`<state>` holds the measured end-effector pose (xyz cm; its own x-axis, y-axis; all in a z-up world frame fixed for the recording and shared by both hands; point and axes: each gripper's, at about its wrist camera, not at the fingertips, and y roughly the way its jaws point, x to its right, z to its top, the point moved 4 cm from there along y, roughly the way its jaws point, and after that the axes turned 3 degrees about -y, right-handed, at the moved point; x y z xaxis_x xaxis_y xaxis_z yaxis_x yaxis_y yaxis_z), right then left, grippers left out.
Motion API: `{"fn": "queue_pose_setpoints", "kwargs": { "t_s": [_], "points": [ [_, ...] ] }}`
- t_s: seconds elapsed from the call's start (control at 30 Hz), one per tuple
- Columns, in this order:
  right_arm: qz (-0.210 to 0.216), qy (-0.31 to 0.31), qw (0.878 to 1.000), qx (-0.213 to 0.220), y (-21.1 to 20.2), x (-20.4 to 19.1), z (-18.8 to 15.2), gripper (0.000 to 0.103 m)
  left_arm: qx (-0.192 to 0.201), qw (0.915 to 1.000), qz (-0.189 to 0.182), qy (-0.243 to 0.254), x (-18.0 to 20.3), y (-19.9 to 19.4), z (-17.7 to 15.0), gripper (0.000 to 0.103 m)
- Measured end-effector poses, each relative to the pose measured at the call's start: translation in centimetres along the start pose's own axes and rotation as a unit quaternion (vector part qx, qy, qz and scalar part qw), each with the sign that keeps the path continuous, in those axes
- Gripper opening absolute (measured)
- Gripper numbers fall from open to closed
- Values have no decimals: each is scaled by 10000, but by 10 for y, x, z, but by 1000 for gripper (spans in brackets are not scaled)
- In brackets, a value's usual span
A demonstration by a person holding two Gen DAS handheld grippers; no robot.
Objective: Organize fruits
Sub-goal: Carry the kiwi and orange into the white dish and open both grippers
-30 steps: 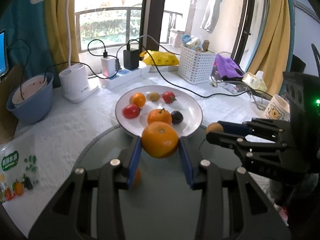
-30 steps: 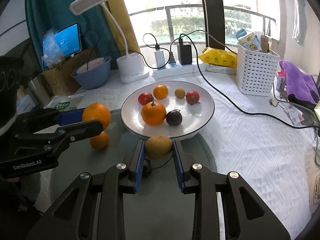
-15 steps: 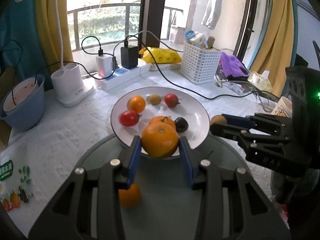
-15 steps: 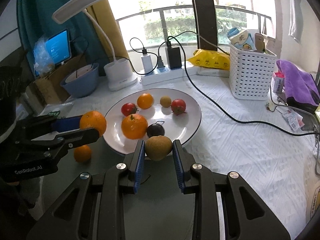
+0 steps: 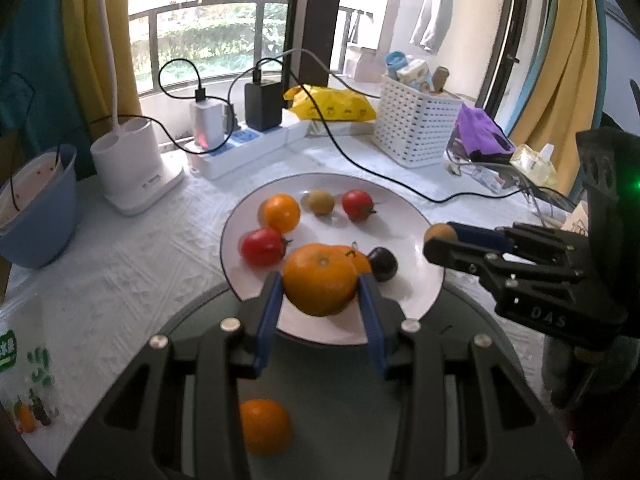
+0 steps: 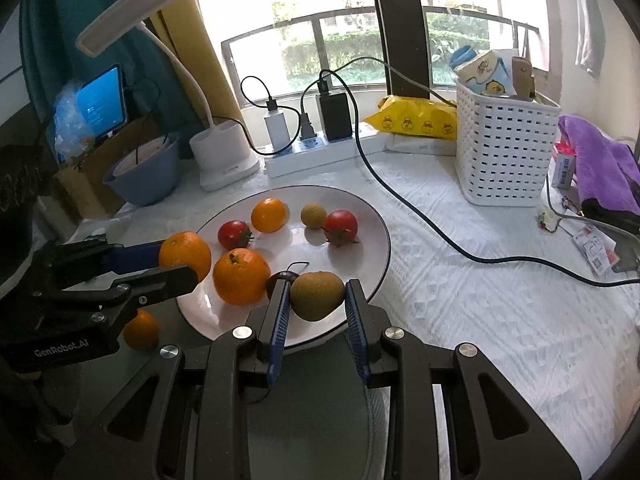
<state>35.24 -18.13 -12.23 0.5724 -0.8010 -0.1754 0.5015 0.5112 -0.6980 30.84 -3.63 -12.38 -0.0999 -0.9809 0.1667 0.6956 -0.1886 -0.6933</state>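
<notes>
Left claw (image 5: 320, 292) clamped on orange (image 5: 320, 278), held over near rim of plate (image 5: 420, 300). Right claw (image 6: 316, 300) clamped on kiwi (image 6: 317, 295), likewise over near rim. Free plate area directly ahead of both.

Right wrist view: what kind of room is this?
Probably a home, at a table by a balcony window: a desk lamp, a power strip with chargers plugged in, a white storage basket, and a plate of fruit.
</notes>
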Motion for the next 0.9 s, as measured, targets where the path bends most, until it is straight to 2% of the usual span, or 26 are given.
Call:
{"fn": "queue_pose_setpoints", "kwargs": {
  "t_s": [0.5,0.6,0.9],
  "points": [
    [-91,18,9999,-64,11,2,3,30,-23,9998,-44,-185,-9,4,5,41],
    [-106,2,9999,-60,9,1,4,30,24,9997,-21,-223,-11,1,5,46],
    [-104,-29,9999,-26,0,-7,4,30,117,9996,-37,-261,-12,-9,4,46]
  ]
}}
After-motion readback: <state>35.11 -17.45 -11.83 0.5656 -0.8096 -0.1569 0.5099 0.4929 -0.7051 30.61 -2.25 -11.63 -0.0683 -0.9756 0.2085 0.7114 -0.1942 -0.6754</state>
